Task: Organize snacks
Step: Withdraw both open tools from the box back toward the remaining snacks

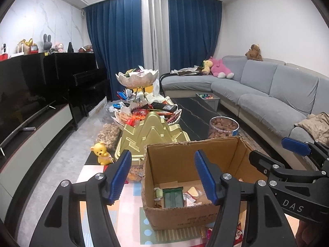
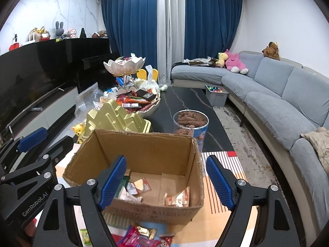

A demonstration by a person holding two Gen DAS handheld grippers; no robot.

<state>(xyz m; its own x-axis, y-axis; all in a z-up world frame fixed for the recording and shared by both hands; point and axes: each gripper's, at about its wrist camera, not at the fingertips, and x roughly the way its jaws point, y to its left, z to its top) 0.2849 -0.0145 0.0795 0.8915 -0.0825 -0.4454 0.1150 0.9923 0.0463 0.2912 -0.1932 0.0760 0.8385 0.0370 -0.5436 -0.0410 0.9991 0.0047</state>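
Both grippers hover above the near side of the cardboard box [image 2: 144, 164], jaws spread wide, nothing held. Left gripper [image 1: 163, 177] sits over the box's left half; right gripper [image 2: 166, 182] over its right half, the two close beside each other.

Box contents: green packet [image 1: 173, 198] against the near wall, a few pale wrapped snacks [image 2: 135, 188] on the left, orange-and-white packet [image 2: 177, 199] on the right. Floor of the box mostly bare cardboard.

Loose snacks [image 2: 144, 234] lie on the patterned mat [image 2: 226, 177] just in front of the box, below the right gripper. Further stock: heaped tiered dish [image 2: 131, 100] behind the gold mountain-shaped container [image 2: 115, 117]; clear tub of brown nuts [image 2: 190, 123] just beyond the box's far right corner.

Judgement: between picks, early in the job. Next move likely a reach down and back to the loose wrappers on the mat; these look thin and crinkly, so the fingers should close low, near the mat.
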